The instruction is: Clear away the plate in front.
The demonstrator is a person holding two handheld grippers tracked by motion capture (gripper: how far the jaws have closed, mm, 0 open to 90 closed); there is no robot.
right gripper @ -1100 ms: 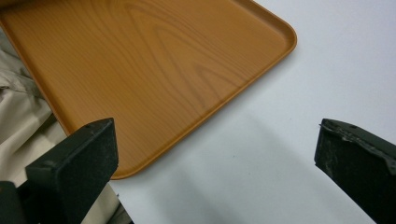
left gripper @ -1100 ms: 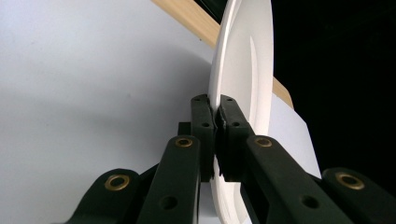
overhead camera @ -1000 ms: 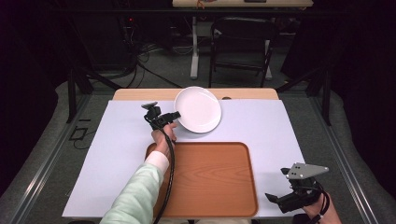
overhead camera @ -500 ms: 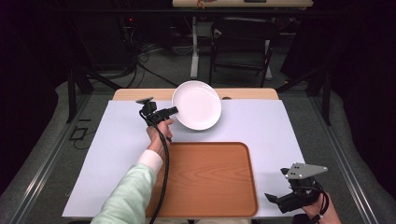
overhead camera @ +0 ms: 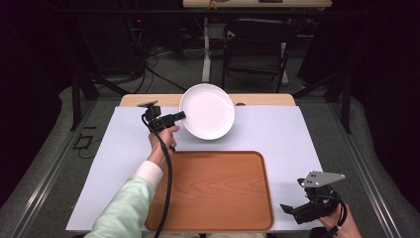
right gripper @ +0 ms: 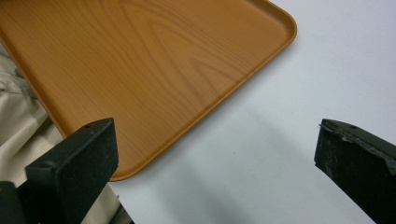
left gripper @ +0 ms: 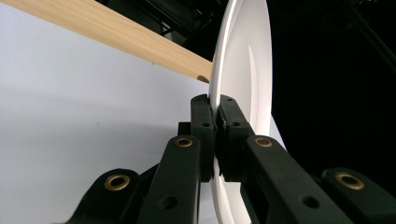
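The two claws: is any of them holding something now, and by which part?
The left claw holds the white plate by its rim, pinched between both jaws. The right claw is open and holds nothing.

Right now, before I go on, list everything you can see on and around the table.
plate: one, white, far middle of the table, tilted, rim clamped in the left gripper
tray: one, brown wood-grain, near middle, nothing on it
table cover: one, pale white sheet, over the wooden table
chair: one, dark, behind the table
left gripper: one, black, shut on the plate's rim, held in the left hand
right gripper: one, black, jaws open, near right corner
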